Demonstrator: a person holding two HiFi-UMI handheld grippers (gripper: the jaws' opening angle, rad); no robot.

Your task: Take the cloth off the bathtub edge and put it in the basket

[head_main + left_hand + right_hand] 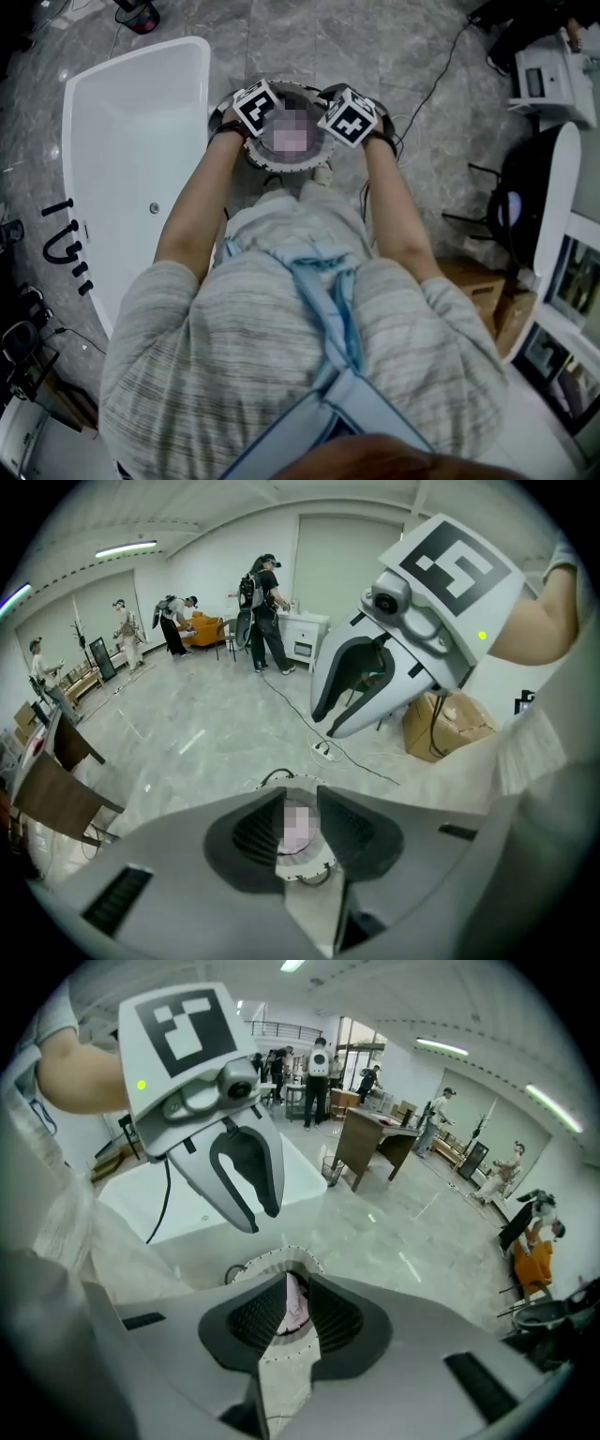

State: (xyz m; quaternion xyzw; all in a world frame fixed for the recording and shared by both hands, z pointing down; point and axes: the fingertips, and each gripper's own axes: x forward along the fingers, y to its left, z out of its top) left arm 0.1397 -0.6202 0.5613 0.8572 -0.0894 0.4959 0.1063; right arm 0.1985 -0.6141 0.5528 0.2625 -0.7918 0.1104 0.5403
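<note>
Pinching the cloth (pixel 295 1305) above the basket (pixel 267 1265), upper centre of frame, left tool (pixel 300 794) and right tool (pixel 297 1276) risked draping it over the rim by releasing unevenly.

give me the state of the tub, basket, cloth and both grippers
tub: empty, no cloth on its edge
basket: upright on the floor beside the tub, top open
cloth: gripped, hanging over the basket
right gripper: jaws shut on the cloth
left gripper: jaws nearly together, seemingly on the cloth too
</note>
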